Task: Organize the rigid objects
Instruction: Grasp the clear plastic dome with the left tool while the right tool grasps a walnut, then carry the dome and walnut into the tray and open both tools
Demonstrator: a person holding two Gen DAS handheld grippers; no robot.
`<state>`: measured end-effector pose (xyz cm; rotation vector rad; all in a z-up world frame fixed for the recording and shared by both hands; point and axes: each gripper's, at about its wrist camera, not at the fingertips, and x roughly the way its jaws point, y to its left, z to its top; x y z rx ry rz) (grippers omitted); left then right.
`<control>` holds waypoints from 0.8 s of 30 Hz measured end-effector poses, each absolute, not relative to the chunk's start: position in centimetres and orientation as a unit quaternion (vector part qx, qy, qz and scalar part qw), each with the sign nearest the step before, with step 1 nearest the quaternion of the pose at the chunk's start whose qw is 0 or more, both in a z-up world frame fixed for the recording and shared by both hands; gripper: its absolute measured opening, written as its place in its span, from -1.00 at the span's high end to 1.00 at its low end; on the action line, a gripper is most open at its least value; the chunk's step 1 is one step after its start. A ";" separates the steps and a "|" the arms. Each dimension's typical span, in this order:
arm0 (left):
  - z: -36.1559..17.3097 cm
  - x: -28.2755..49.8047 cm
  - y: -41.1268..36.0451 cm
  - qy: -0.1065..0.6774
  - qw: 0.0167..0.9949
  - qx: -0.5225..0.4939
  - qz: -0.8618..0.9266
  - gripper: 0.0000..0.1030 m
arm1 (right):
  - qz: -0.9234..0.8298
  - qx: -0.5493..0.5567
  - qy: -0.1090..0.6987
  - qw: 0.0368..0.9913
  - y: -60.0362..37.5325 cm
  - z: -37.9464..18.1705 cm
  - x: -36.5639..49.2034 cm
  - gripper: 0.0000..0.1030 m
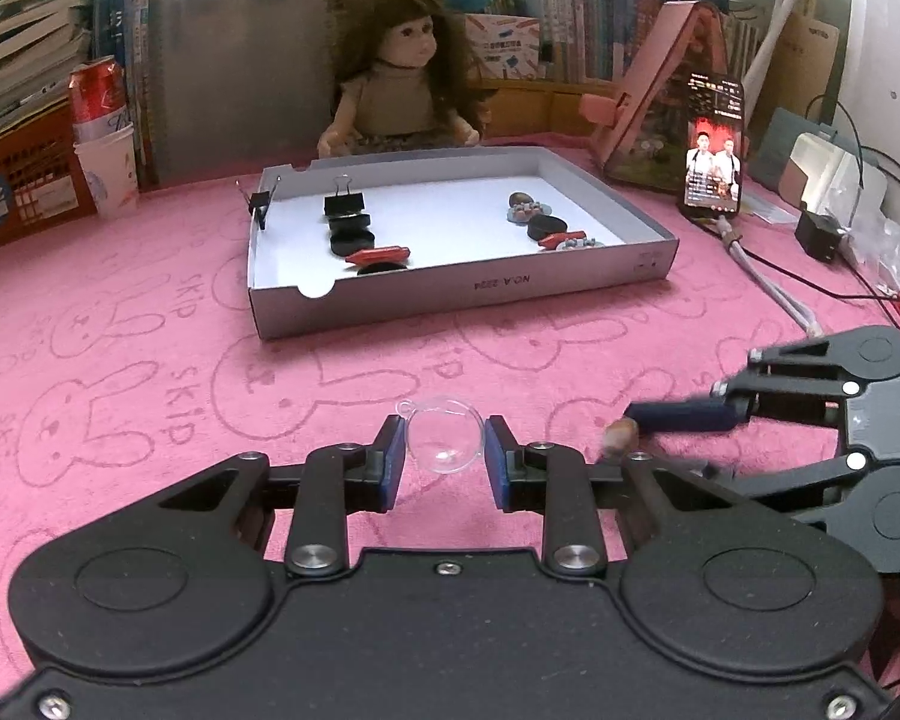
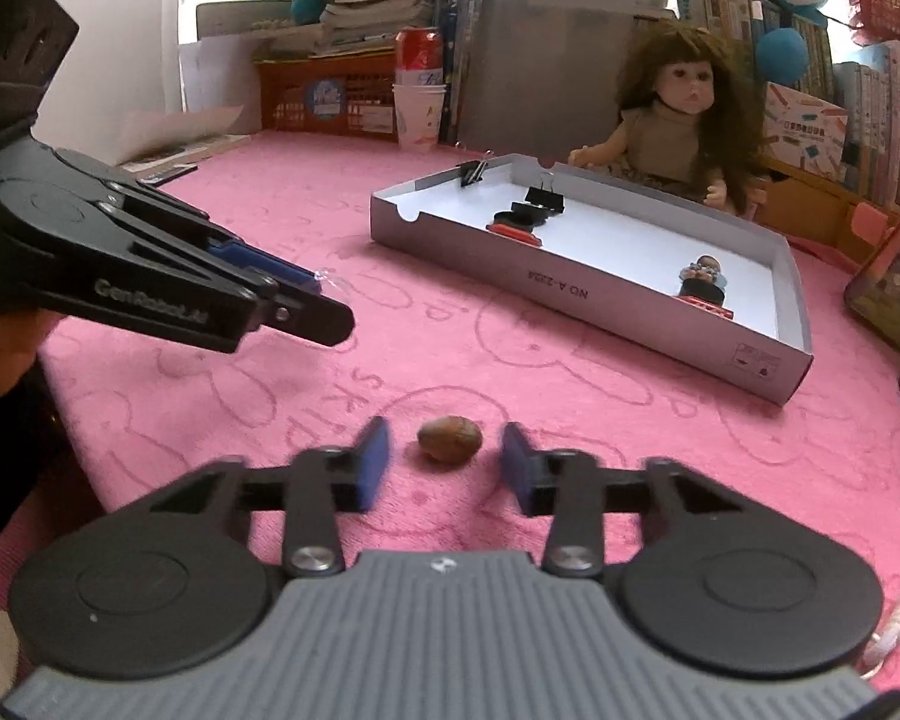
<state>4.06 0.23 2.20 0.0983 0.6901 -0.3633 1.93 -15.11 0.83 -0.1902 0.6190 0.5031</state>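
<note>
Left hand-held gripper [image 1: 444, 457] pinches one clear ball [image 1: 445, 435]; right hand-held gripper [image 2: 444, 463], open, straddles one nut [image 2: 450, 436].

Left gripper [image 1: 444, 453] low over the pink rabbit-print cloth [image 1: 150, 324], blue pads [image 1: 395, 462] close on either side of a clear plastic dome [image 1: 445, 435], contact not certain; right gripper [image 1: 624, 426] reaching in from the right edge, blurred, a small brown nut-like object [image 1: 621, 435] at its tips, grip impossible to judge. Farther back, a shallow grey box lid [image 1: 462, 294] holding binder clips [image 1: 344, 201], black discs [image 1: 350, 228] and red pieces [image 1: 378, 254] in two clusters; behind it a seated doll [image 1: 403, 84], a red can [image 1: 97, 97] on paper cups at left, a lit phone [image 1: 714, 147] propped at right.
</note>
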 end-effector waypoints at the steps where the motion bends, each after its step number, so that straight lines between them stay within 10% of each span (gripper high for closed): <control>1: 2.2 4.1 0.2 0.332 0.925 0.047 -0.176 0.49 | 0.241 -0.093 0.301 0.918 -15.1 0.9 2.0 0.47; 24: 4.2 16.3 -1.5 0.316 0.943 0.002 -0.109 0.49 | 0.091 0.028 0.312 0.945 -20.6 5.2 13.4 0.47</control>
